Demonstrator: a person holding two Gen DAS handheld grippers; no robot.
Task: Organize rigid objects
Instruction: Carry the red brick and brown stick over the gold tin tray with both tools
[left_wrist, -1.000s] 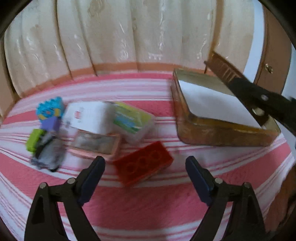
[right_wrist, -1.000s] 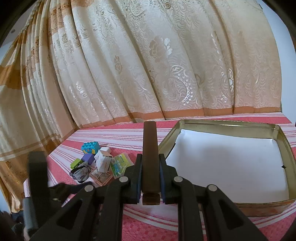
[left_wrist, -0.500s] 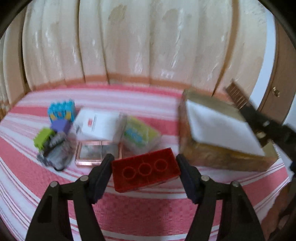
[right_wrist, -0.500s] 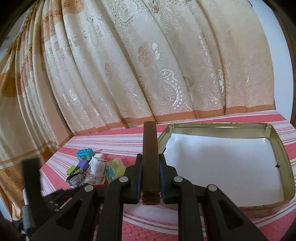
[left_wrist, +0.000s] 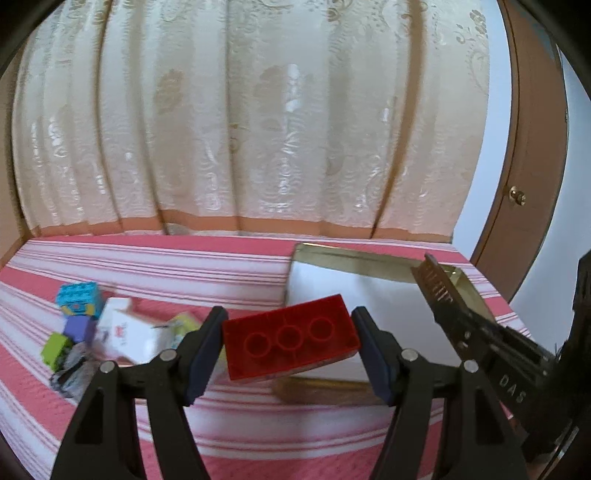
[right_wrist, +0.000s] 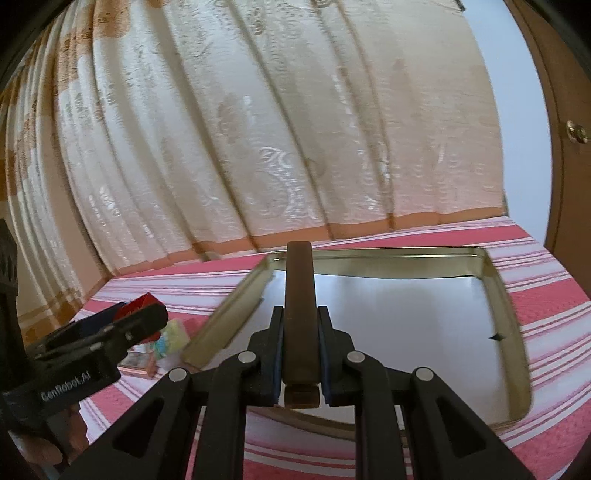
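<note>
Left gripper (left_wrist: 289, 338): jaws clamping a red brick (left_wrist: 290, 341) by its two short ends, hollow underside with three round tubes facing the camera. Brick is hanging clear of the cloth, tilted, its far corner overlapping the near-left corner of the tin (left_wrist: 373, 258) in the left wrist view.

Right gripper (right_wrist: 300, 352): jaws squeezing tight on a brown comb (right_wrist: 299, 295), which is sticking straight forward along the fingers, its tip over the tin's far-left rim in that view. In the left wrist view the comb is showing its teeth and slanting up over the tin's right side.

Tin is sitting open on a red-and-white striped cloth (left_wrist: 184, 266), lined with white paper (right_wrist: 399, 317).

Left of the tin, a loose pile is lying on the cloth: blue block (left_wrist: 79, 298), purple block (left_wrist: 78, 328), green block (left_wrist: 55, 349), white box (left_wrist: 123, 334), and a dark crumpled item too blurred to identify.

Cream curtain (left_wrist: 240, 129) is hanging behind; a brown door (left_wrist: 532, 166) is standing at far right.
</note>
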